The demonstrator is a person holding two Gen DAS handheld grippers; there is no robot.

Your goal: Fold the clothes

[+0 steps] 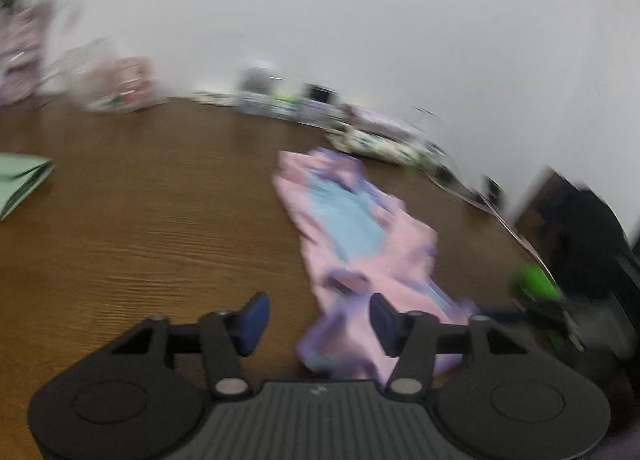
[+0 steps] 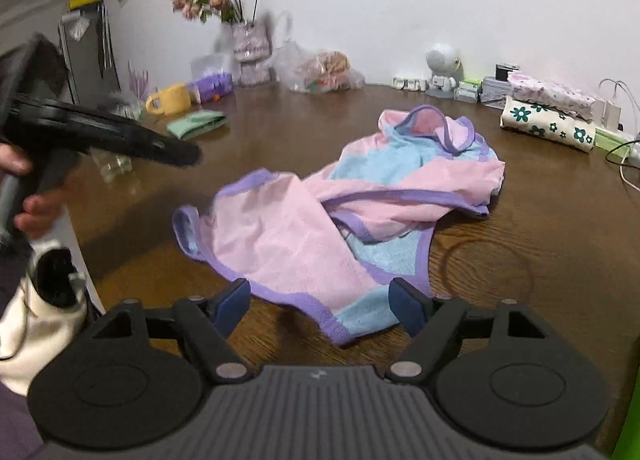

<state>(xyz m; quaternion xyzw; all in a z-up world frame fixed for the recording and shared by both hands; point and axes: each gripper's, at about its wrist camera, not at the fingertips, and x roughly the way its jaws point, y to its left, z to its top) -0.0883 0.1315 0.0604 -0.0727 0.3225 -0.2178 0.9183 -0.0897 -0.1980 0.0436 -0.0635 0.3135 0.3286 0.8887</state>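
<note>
A pink, light-blue and purple-trimmed garment [image 2: 304, 236] lies crumpled on the brown wooden table [image 2: 304, 131]. My right gripper [image 2: 319, 310] is open, with the garment's near purple hem between its blue pads [image 2: 232, 306]; they do not press on it. In the blurred left wrist view the same garment [image 1: 352, 227] stretches away to the right. My left gripper [image 1: 319, 322] is open, and the cloth's near end lies beside its right pad [image 1: 384, 322]. In the right wrist view, a person's hand [image 2: 32, 211] holds the left gripper's black body [image 2: 100, 131] above the table's left side.
A folded green cloth [image 2: 196, 123] and a yellow mug [image 2: 170, 99] sit at the back left. Along the wall stand a vase of flowers [image 2: 248, 47], a plastic bag [image 2: 324, 69], a small robot figure [image 2: 440, 67] and floral pouches [image 2: 548, 119]. The table's edge [image 2: 80, 244] runs at the left.
</note>
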